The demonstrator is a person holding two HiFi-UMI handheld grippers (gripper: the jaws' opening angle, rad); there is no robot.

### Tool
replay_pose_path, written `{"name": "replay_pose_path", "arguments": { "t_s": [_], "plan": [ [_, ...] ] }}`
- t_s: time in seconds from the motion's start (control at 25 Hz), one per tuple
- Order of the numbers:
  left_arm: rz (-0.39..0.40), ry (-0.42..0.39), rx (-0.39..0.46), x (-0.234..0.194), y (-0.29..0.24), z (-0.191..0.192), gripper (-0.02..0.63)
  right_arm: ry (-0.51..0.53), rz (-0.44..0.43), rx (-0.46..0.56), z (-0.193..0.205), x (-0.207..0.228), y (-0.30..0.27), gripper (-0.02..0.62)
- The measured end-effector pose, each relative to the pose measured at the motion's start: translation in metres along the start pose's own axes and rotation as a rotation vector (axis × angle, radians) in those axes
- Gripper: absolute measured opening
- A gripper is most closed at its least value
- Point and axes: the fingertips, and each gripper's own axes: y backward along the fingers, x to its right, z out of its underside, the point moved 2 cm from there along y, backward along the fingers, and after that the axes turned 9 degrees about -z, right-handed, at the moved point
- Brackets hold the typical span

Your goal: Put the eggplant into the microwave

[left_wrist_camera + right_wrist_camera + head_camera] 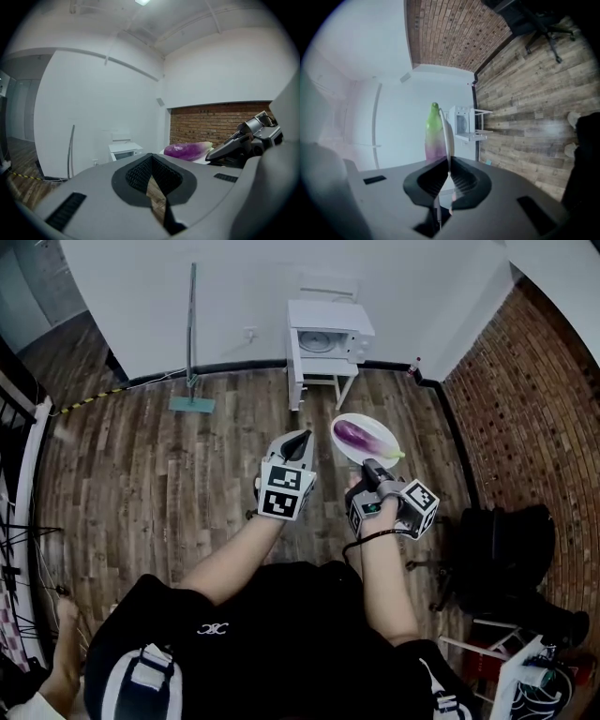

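A purple eggplant with a green stem end lies on a white plate held out over the wood floor. My right gripper is shut on the plate's near rim. In the right gripper view the plate shows edge-on between the jaws, with the eggplant to its left. My left gripper hovers just left of the plate, shut and holding nothing. The white microwave sits on a small white stand against the far wall, ahead of both grippers; it also shows in the left gripper view.
A mop leans on the white wall, left of the microwave. A brick wall runs along the right side. A black office chair stands at the right, close to my right arm. A yellow-black cable lies on the floor at the left.
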Motion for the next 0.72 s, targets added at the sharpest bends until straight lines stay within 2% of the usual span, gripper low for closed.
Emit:
{"name": "replay_pose_path", "arguments": {
  "t_s": [0.44, 0.72],
  "plan": [
    [0.026, 0.03, -0.02, 0.0, -0.031, 0.003, -0.002, 0.006, 0.004, 0.005, -0.018, 0.002, -0.024, 0.026],
    [0.026, 0.032, -0.025, 0.016, -0.087, -0.006, -0.003, -0.006, -0.011, -0.01, -0.067, 0.004, -0.063, 0.026]
  ]
}}
